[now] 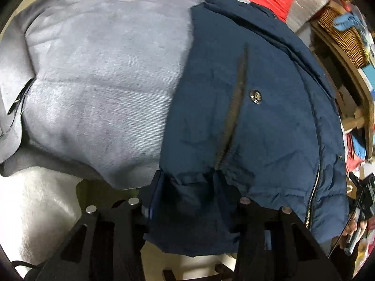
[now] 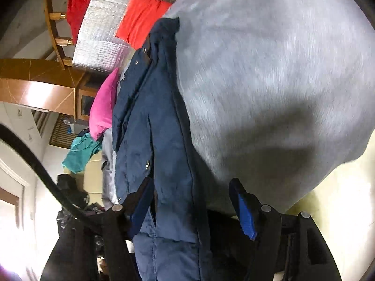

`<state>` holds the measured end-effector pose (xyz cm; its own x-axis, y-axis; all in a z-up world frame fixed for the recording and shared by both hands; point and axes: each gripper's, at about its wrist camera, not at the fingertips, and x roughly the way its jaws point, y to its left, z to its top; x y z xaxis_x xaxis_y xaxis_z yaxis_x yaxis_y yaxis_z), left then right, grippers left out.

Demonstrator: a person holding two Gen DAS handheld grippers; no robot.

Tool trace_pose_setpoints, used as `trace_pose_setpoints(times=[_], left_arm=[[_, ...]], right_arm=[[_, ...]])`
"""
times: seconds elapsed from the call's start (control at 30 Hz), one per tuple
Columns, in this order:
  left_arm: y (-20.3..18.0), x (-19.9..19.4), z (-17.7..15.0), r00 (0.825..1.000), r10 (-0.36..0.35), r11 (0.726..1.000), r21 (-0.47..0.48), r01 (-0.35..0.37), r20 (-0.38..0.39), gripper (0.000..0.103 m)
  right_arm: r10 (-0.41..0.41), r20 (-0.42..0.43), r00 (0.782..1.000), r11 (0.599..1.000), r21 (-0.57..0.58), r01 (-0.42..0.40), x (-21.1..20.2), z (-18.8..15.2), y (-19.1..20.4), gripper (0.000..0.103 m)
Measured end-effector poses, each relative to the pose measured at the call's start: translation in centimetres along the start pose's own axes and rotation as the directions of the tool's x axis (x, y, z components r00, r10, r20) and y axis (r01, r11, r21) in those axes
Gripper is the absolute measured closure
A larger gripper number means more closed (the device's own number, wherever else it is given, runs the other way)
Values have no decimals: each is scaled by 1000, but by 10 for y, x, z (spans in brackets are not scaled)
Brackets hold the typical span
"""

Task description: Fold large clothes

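The left gripper [image 1: 187, 182] is clamped on the bunched lower hem of the navy padded jacket [image 1: 253, 107], its 2 fingers [image 1: 154, 187] pinching a fold of the fabric. The right gripper [image 2: 189, 199] stands with its jaws apart; a fold of the same jacket [image 2: 152, 126] hangs between the blue pads [image 2: 246, 215], but the pads do not press on it. The jacket lies on a grey garment [image 1: 98, 75] spread over a pale surface [image 1: 39, 206], with a metal snap [image 1: 256, 96] and a zip [image 1: 314, 187] showing. Beyond lie a red cloth [image 2: 140, 16], a pink cloth [image 2: 103, 107], a teal cloth [image 2: 79, 152] and a wicker basket [image 1: 339, 32].
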<state>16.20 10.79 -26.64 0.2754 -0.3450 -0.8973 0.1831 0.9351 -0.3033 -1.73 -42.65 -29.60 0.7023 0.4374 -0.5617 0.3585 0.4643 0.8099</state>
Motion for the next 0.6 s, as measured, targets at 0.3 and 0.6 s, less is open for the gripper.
trace_pose_setpoints(times=[0.3, 0.6], left_arm=[[-3, 6, 4, 993, -117, 993, -34, 116, -17, 55], [-19, -54, 39, 945, -315, 949, 9, 316, 92, 89]], right_arm=[[80, -86, 993, 997, -13, -81, 37, -12, 12, 72], [174, 12, 985, 958, -233, -166, 4, 11, 103, 87]])
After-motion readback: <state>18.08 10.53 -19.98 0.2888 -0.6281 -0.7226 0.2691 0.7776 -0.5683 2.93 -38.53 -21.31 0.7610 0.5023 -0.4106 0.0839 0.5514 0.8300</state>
